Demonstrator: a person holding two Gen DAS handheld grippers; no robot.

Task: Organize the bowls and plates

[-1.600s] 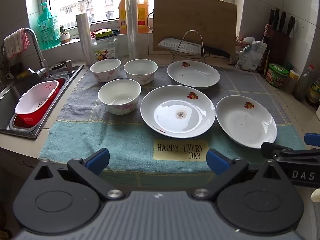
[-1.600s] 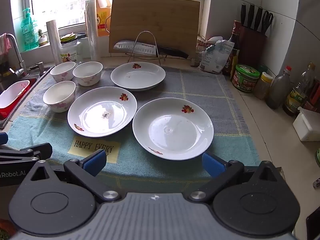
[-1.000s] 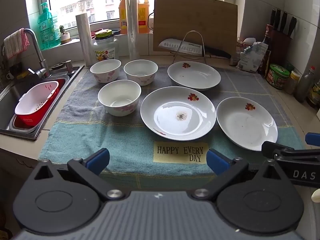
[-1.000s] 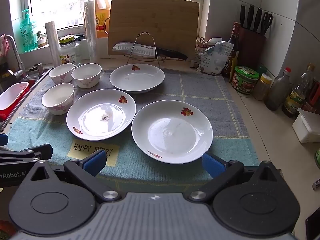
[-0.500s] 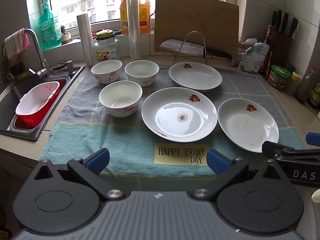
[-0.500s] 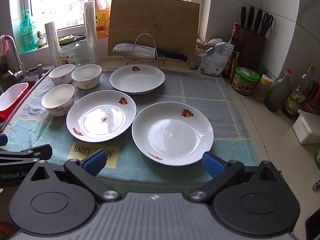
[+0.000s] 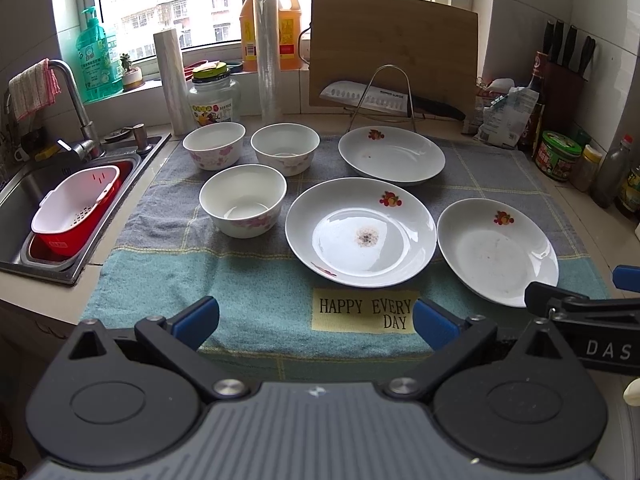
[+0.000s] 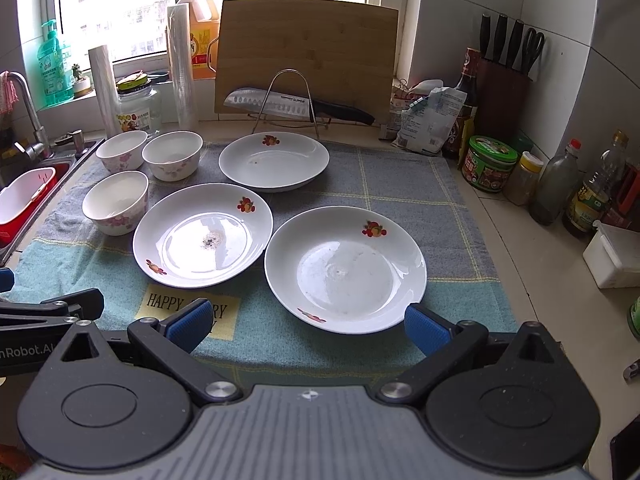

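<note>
Both the left gripper (image 7: 316,316) and right gripper (image 8: 306,322) are wide and empty, so slide the right one gently under the near plate (image 8: 346,270) rim.

The plates (image 8: 345,270) and bowls (image 7: 243,205) were glossy white glazed ware. Under them lay a rough woven cloth (image 7: 248,284). The cutting board (image 8: 306,56) was matt wood, the sink (image 7: 16,196) brushed metal, the basket (image 7: 76,204) smooth plastic.

A home kitchen; a steel sink (image 7: 24,184) with tap (image 7: 72,96), a knife block (image 8: 504,92), a cutting board (image 8: 308,56); sauce bottles (image 8: 592,196) along the tiled bench (image 8: 532,264).
</note>
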